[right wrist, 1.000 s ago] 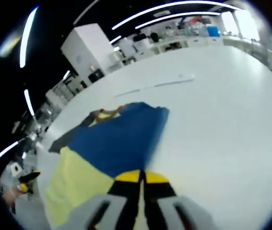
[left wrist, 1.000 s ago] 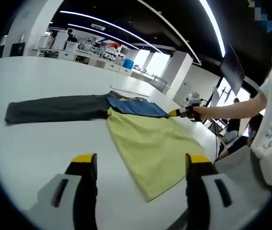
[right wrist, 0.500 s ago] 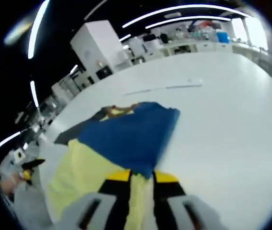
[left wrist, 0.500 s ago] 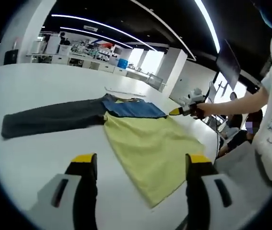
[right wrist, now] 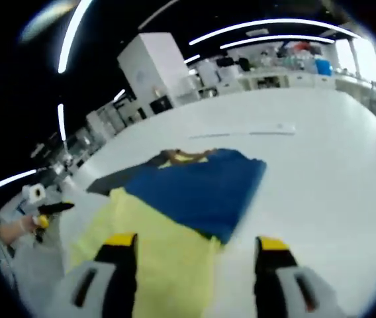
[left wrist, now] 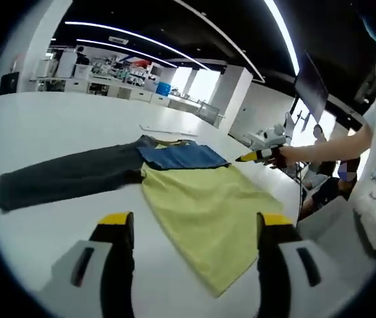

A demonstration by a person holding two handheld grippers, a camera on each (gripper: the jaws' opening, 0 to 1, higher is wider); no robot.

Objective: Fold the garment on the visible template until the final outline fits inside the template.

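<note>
Both grippers' jaws spread wide, empty, above garment [left wrist: 201, 205].

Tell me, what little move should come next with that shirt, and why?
Probably reach the left claw to the dark sleeve and fold it inward: it stretches out flat on the white table, far beyond the yellow and blue body, and both claws are open.

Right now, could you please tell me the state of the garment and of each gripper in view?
garment: lying flat on the white table, yellow body spread, blue part folded over its top, one dark sleeve stretched out to the side.
left gripper: open, holding nothing, above the table.
right gripper: open, holding nothing, just above the garment's edge.
</note>
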